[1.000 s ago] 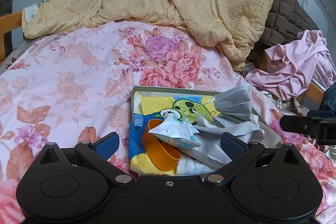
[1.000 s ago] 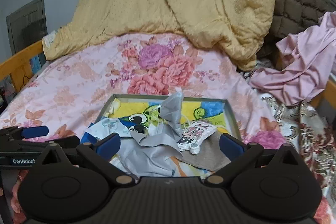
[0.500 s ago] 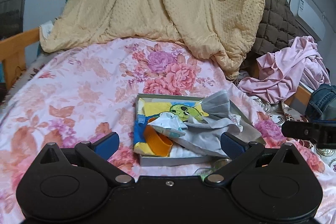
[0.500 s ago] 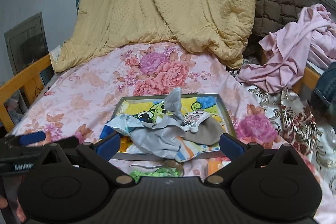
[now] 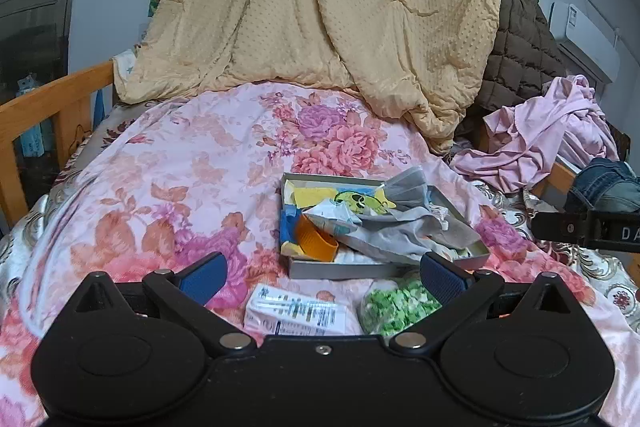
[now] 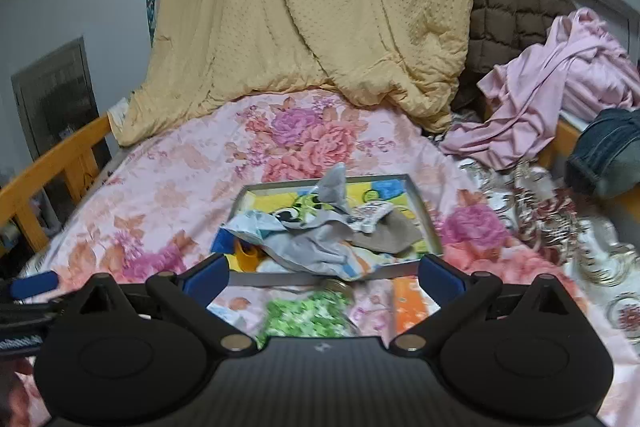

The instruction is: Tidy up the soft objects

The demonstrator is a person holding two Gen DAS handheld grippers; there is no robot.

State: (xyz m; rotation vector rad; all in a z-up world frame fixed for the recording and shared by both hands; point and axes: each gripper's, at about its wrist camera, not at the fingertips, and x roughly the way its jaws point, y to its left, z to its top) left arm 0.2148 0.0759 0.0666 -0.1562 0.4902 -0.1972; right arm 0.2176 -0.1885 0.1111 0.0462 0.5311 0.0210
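Left tool and right tool both spread wide, empty, above the tray.

Left gripper and right gripper both gape wide, empty.

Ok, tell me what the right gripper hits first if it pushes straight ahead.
Probably the jar of green pieces lying on the bedspread between the open right gripper fingers; just beyond it is the near wall of the metal tray. Depth is hard to judge here.
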